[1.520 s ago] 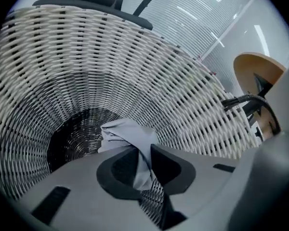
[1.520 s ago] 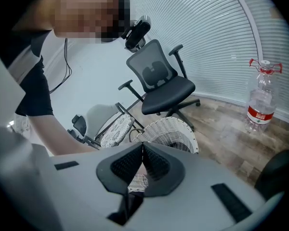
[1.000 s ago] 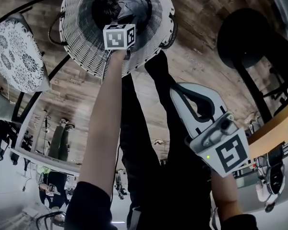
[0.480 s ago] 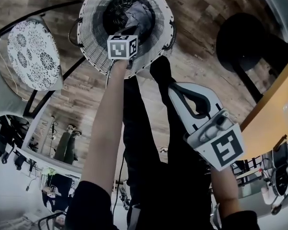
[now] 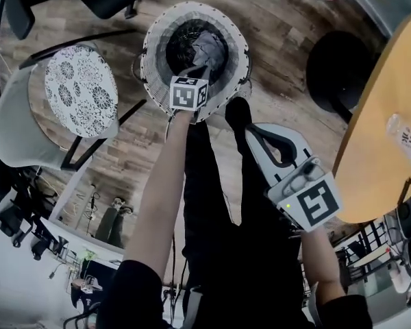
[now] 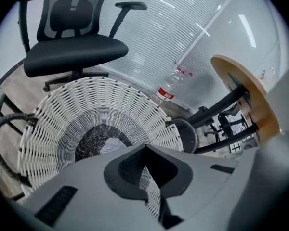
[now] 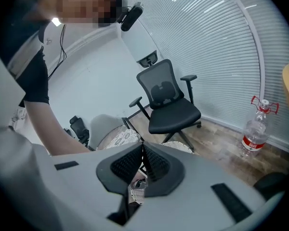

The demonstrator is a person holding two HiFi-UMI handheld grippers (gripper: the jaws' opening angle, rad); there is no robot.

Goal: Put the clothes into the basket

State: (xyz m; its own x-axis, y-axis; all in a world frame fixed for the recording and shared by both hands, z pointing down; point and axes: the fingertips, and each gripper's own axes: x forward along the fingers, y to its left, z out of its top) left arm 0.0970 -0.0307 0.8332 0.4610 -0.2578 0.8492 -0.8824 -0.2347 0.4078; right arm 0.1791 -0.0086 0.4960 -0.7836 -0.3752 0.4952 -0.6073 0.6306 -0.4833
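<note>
Both grippers have risen above the basket, which looks smaller now. Left gripper and right gripper have their fingers pressed together, pinching nothing. The clothes, a crumpled dark-grey heap, lie at the basket's bottom.

White woven wicker basket stands on matt wood-plank floor.

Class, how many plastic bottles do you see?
2: one bottle stands on the floor; a second bottle lies on the wooden table. Others may be hidden.
</note>
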